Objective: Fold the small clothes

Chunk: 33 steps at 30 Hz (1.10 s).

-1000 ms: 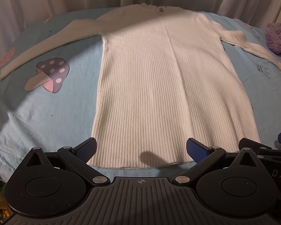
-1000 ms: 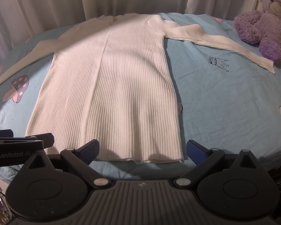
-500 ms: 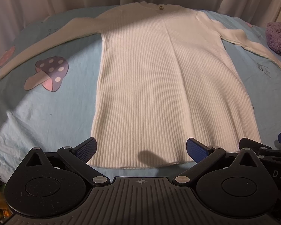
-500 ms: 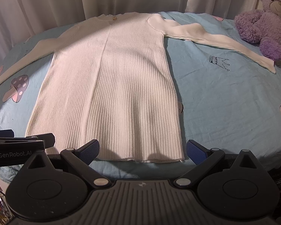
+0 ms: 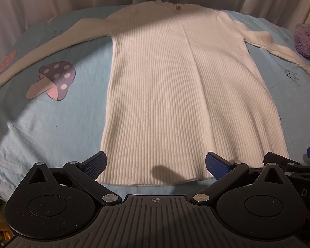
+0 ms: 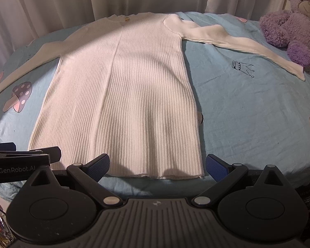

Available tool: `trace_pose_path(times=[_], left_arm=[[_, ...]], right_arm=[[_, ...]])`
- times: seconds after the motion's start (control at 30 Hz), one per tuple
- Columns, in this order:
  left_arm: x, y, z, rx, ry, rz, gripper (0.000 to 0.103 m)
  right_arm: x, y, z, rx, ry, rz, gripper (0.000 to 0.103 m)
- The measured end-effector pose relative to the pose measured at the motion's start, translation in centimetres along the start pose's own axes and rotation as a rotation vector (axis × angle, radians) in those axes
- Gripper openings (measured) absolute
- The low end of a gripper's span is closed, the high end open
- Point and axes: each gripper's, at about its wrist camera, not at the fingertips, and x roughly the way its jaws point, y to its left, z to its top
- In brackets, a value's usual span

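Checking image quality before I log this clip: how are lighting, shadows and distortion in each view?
Left wrist view: strong fisheye bending, dim warm light, a shadow band across the white ribbed garment near the collar, and a small dark shadow blob at its hem. Right wrist view: same barrel distortion, soft shadow folds on the garment's lower half, bed sheet evenly lit; both views sharp, no glare.

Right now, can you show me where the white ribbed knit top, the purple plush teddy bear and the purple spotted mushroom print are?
white ribbed knit top (image 5: 175, 95), left wrist view, middle of its body.
purple plush teddy bear (image 6: 289, 26), right wrist view, its belly.
purple spotted mushroom print (image 5: 59, 74), left wrist view, its cap.
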Motion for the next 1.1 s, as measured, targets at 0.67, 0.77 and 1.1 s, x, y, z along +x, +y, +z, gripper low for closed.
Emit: trace_pose_path(times=[0.67, 0.77, 1.1], left_arm=[[0.38, 0.29, 0.3, -0.005, 0.017, -0.006, 0.103], [0.32, 0.32, 0.3, -0.007, 0.015, -0.004, 0.103], [0.3, 0.37, 0.27, -0.012, 0.018, -0.004, 0.103]], right_arm=[[0.31, 0.12, -0.02, 0.0, 0.011, 0.008, 0.099], [0.2, 0.25, 0.06, -0.003, 0.011, 0.01, 0.099], [0.18, 0.11, 0.14, 0.0, 0.017, 0.021, 0.099]])
